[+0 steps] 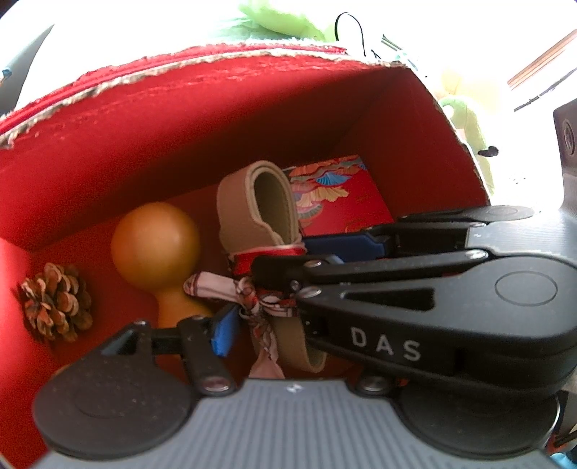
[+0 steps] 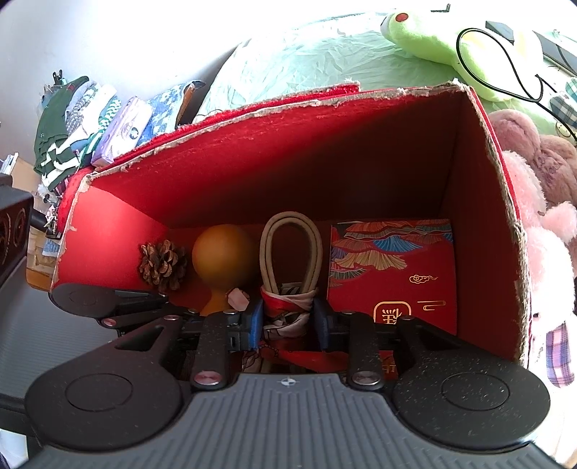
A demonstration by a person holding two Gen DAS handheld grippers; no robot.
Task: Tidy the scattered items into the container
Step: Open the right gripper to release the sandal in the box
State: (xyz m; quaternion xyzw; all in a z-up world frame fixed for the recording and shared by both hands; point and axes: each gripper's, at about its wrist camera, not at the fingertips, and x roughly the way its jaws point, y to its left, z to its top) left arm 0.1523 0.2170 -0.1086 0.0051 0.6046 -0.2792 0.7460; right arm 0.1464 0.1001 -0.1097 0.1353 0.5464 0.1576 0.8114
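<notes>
Red box (image 2: 274, 173) filling the frame, right tool (image 2: 287, 324) at lower centre, loosely astride scarf-wrapped strap (image 2: 290, 252), pads apparently not pressing, left tool (image 1: 285, 288) released nearby.

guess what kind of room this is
Probably a bedroom or other lived-in room at home: a green plush toy lies on a wrinkled pale green sheet, pink plush toys sit beside the red box, and folded clothes are stacked nearby.

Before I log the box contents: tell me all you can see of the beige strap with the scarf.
The beige strap is a folded loop of leather-looking band, lying in the red box between the gourd and the red packet. A red and pink patterned scarf is knotted round its near end. The right gripper straddles the knot; whether its pads touch is unclear.
</notes>
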